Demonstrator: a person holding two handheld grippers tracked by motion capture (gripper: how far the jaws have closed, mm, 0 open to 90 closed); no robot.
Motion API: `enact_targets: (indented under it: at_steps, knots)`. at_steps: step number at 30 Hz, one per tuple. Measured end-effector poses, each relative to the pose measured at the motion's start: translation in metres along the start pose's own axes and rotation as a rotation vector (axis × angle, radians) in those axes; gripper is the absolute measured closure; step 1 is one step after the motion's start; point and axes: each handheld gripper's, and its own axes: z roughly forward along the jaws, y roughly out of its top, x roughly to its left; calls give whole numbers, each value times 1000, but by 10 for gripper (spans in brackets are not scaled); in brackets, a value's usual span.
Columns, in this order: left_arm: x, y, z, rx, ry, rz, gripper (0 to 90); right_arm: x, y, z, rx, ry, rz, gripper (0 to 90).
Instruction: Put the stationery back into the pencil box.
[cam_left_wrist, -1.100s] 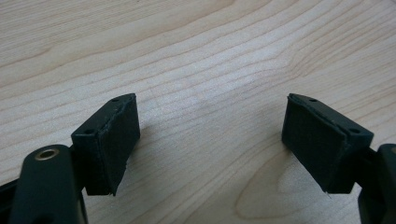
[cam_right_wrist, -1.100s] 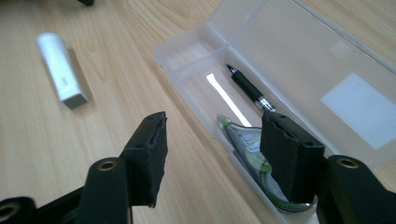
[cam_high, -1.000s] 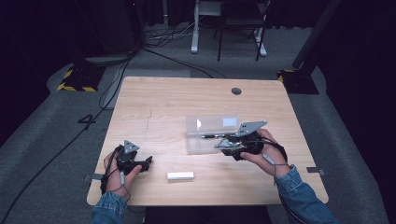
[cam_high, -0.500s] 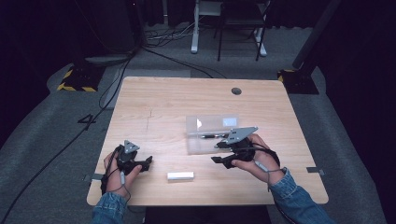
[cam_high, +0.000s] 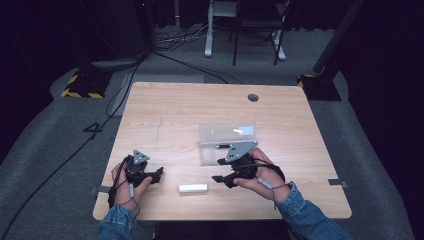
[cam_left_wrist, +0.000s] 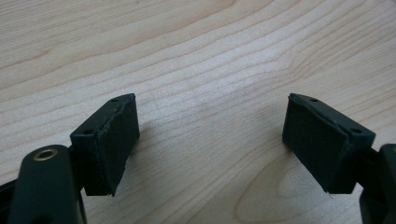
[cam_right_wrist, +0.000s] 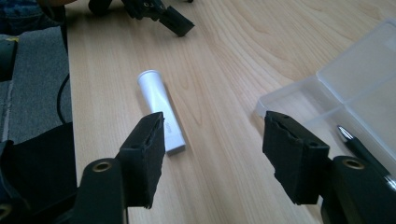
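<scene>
One clear plastic box (cam_high: 228, 142), one pen (cam_right_wrist: 362, 150), one white tube (cam_high: 193, 188), two grippers, one table (cam_high: 190, 110)

The table (cam_high: 200, 110) is brightly and evenly lit from above, while the surrounding floor and far background fall into deep darkness. Glare marks the clear plastic box (cam_high: 227, 135); shadows under the jaws are soft. The high view is coarse; both gripper views are sharp on the wood grain.

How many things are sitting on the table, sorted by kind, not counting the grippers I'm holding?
Clear plastic box: 1
Black pen, lying inside the box: 1
White tube: 1
Total: 3
</scene>
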Motion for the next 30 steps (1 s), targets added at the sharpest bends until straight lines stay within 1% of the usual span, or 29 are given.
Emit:
enact_targets:
  at_steps: [3,4,5,9,17,20,21,22,25,28,29,30]
  knots:
    - [0,0,0,0,0,0,191,6,3,9,1,13,-21,389]
    - [0,0,0,0,0,0,191,9,4,14,1,20,-34,385]
    - [0,0,0,0,0,0,191,9,4,14,1,20,-34,385]
    - [0,0,0,0,0,1,191,15,6,27,8,41,-46,386]
    - [0,0,0,0,0,-1,191,20,6,53,30,60,-45,385]
    - [0,0,0,0,0,-1,191,22,6,58,31,58,-47,381]
    - [0,0,0,-1,2,2,191,22,6,61,30,53,-53,383]
    - [0,0,-1,-1,4,6,191,21,5,65,25,38,-58,382]
    - [-1,-1,-1,-3,1,0,191,20,4,69,21,24,-53,384]
    - [-1,-2,-2,-1,5,-1,191,19,2,76,22,22,-48,386]
    - [-1,-3,-3,2,6,5,191,19,2,77,24,24,-43,389]
    - [-2,-3,-3,-1,6,-2,191,19,2,77,24,24,-43,389]
